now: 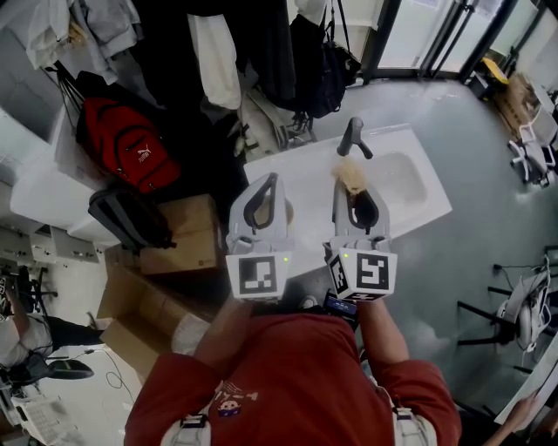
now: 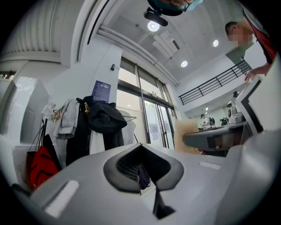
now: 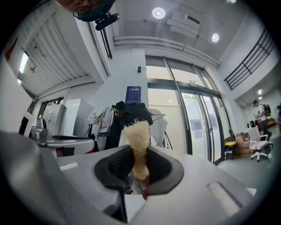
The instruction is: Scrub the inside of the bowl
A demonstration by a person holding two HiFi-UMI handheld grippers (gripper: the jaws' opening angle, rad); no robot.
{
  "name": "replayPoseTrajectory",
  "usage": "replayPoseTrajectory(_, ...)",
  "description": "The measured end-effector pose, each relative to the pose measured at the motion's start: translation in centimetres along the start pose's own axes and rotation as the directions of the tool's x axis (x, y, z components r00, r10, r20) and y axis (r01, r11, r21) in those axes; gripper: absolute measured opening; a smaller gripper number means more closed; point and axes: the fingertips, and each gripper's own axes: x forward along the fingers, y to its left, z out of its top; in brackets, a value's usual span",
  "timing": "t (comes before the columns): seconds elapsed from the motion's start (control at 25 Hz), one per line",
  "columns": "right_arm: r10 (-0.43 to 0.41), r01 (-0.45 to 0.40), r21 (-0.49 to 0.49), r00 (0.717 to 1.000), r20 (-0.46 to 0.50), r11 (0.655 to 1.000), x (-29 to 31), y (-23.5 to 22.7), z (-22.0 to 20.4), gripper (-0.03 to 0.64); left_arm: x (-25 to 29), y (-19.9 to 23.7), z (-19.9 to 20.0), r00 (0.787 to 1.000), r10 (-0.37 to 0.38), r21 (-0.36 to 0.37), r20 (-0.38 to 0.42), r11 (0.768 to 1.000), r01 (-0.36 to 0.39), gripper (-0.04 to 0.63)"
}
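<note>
My right fingers (image 3: 115,169) pinch the scrubber (image 3: 137,140) low down; it looks soft and light. My left fingers (image 2: 127,166) are together, empty.

Grey floor (image 1: 453,131), tall glass doors (image 3: 197,127), round ceiling lights (image 3: 159,12), coats on rack (image 2: 103,125), cardboard boxes (image 1: 183,235).

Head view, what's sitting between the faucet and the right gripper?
A tan fibrous scrubber, clamped in the jaws of the right gripper, sticks out toward the dark faucet above the white sink. Head view shows this; right gripper view confirms the grip.
</note>
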Motion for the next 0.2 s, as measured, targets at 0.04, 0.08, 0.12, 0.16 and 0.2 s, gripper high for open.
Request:
replayPoseTrajectory(0.04, 0.0, 0.0, -0.001, 1.0, -0.002, 1.0, 0.04, 0.06, -0.04, 0.077, 0.01, 0.0, -0.06, 1.0, -0.001, 0.002, 0.0, 1.0, 0.001, 0.005)
replayPoseTrajectory(0.08, 0.0, 0.0, -0.002, 1.0, -0.003, 1.0, 0.08, 0.11, -0.08, 0.077, 0.02, 0.02, -0.13, 1.0, -0.002, 0.005, -0.001, 1.0, 0.002, 0.005)
replayPoseTrajectory(0.12, 0.0, 0.0, -0.003, 1.0, -0.005, 1.0, 0.12, 0.15, -0.12, 0.077, 0.04, 0.04, -0.21, 1.0, -0.003, 0.005, -0.002, 1.0, 0.004, 0.005)
replayPoseTrajectory(0.16, 0.0, 0.0, -0.003, 1.0, -0.006, 1.0, 0.16, 0.16, -0.16, 0.077, 0.05, 0.06, -0.3, 1.0, -0.005, 0.005, -0.004, 1.0, 0.005, 0.005)
replayPoseTrajectory(0.2, -0.001, 0.001, -0.004, 1.0, -0.007, 1.0, 0.19, 0.17, -0.2, 0.077, 0.07, 0.07, -0.39, 1.0, -0.006, 0.005, -0.006, 1.0, 0.006, 0.005)
